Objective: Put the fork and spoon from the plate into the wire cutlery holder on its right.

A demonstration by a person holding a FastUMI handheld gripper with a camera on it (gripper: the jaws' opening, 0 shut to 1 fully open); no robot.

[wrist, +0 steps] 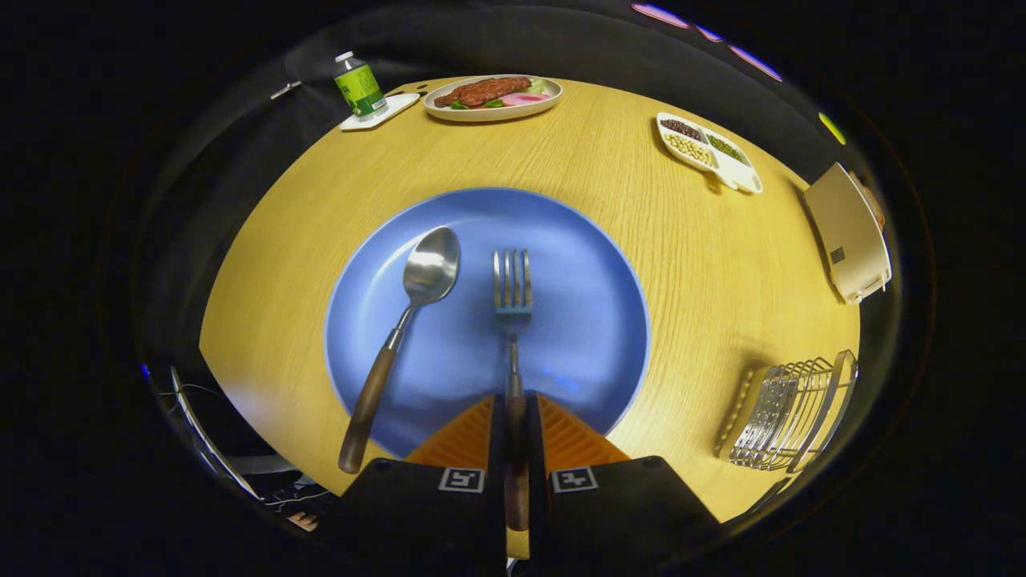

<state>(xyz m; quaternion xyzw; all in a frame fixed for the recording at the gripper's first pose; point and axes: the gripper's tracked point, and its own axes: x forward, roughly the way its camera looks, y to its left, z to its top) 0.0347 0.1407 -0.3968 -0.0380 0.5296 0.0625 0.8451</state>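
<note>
The tool (515, 417) is pinching the fork (513, 320) by its handle, over the blue plate (593, 264). Lift it straight, then carry it to the wire holder (789, 413) right of the plate.

I log a wooden table (641, 240). On its far side: green-labelled bottle (358, 85) on a white coaster (385, 113), oval food dish (492, 98), divided bean tray (708, 151). A beige appliance (848, 233) sits nearer.
</note>
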